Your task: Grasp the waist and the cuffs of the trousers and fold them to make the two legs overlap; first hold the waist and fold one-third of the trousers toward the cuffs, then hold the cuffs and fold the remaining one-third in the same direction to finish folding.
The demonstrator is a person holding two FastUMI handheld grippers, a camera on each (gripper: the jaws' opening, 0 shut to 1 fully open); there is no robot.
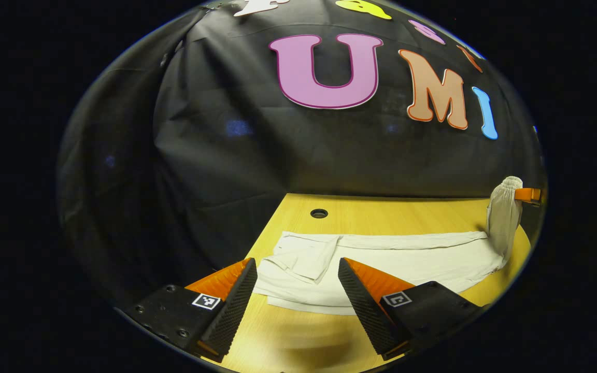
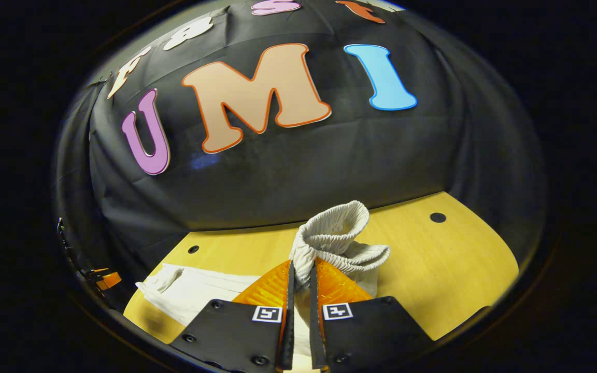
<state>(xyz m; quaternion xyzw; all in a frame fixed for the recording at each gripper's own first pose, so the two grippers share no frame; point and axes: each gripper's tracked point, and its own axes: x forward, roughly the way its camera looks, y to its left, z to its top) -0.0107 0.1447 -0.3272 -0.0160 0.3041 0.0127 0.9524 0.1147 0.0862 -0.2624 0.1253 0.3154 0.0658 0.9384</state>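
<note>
Waist lifted, first third-fold under way, cuffs not yet touched.
Trousers [image 1: 381, 261] lay flat, legs overlapped, mid-frame in the left gripper view on the table [image 1: 298, 331]; right gripper [image 2: 301, 277] was clamped on the elastic waist [image 2: 337, 230], bunched upright at center of the right gripper view. Left gripper [image 1: 296, 282] hovered wide open, empty, near the cuffs [image 1: 303, 259]. Table holes [image 1: 318, 213] only; nothing seemed in the way.
</note>
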